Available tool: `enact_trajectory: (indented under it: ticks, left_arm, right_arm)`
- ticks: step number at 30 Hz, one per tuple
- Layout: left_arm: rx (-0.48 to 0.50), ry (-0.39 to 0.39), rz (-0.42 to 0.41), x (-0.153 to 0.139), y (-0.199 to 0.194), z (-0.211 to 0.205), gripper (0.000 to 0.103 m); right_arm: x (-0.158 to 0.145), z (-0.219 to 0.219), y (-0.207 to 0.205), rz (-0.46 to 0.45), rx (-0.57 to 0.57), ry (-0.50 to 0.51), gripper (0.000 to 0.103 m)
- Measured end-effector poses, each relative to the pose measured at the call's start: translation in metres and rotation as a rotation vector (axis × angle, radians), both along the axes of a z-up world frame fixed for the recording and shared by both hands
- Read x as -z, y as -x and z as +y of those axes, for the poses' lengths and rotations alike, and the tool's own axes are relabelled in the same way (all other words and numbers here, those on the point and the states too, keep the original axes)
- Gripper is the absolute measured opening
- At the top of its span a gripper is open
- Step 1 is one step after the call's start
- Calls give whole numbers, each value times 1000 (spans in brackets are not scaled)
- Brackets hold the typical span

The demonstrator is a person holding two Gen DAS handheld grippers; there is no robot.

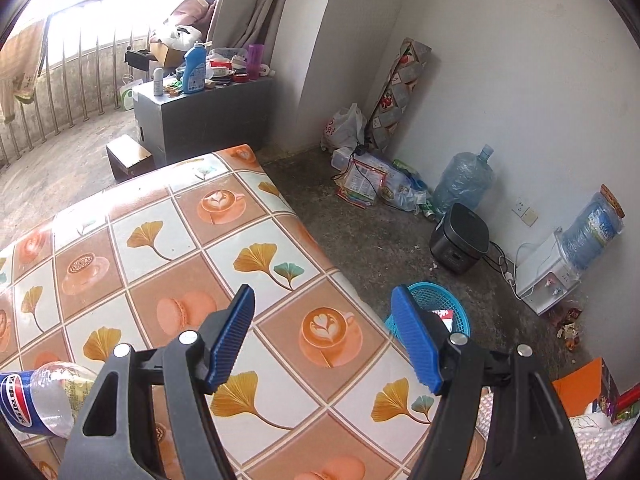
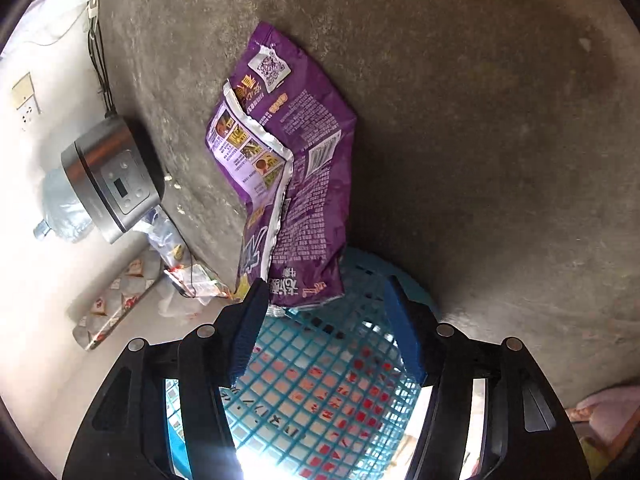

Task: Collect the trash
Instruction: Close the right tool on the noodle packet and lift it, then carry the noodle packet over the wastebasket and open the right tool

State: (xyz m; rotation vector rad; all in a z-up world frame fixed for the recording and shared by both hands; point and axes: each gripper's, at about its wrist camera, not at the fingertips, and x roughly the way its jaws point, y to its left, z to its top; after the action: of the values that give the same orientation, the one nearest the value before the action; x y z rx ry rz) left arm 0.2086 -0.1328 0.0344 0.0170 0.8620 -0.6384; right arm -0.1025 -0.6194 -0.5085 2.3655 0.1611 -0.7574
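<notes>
My left gripper is open and empty above a table with a patterned cloth. A clear Pepsi bottle lies on the table at its lower left. A blue mesh basket stands on the floor beyond the table edge, with a red and white pack inside. In the right wrist view my right gripper is open, right over the same blue basket. A torn purple snack bag lies partly on the basket's far rim and partly over the floor, just ahead of the fingertips, not gripped.
A black rice cooker, water jugs, a white dispenser and a heap of bags and wrappers stand along the wall. A grey cabinet with bottles stands at the back. Cables run along the wall.
</notes>
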Motion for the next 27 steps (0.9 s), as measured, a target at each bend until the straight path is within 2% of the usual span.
enact_trajectory:
  ticks: [2, 4, 6, 8, 10, 13, 17, 21, 24, 27]
  left_arm:
    - [-9, -16, -3, 0, 1, 0, 69]
    - [-16, -24, -1, 1, 1, 1, 69]
    - [-22, -33, -2, 2, 1, 1, 69]
    - [-29, -36, 0, 3, 0, 2, 69]
    - [-31, -38, -3, 2, 0, 1, 69]
    - [-32, -43, -10, 3, -1, 1, 69]
    - [-33, -36, -16, 1, 0, 2, 69]
    - [-30, -28, -39, -2, 2, 3, 69]
    - [-34, -1, -38, -5, 2, 5, 69]
    - [-24, 20, -47, -8, 4, 7, 69]
  right_arm:
    - [9, 0, -5, -53, 48, -21, 57]
    - [14, -3, -10, -64, 49, -24, 56]
    - [14, -6, -11, -32, 30, -16, 40]
    - [15, -8, -9, -46, 50, -7, 11]
    - [9, -13, -4, -34, 53, 31, 6]
    - [-18, -24, 11, -3, 108, 165, 4]
    - [-80, -47, 22, -65, 165, 373, 3]
    - [-167, -62, 10, -230, 123, 620, 3]
    - [-242, -50, -13, -172, -84, 850, 3]
    - [-295, -14, -41, -15, -346, 1063, 3]
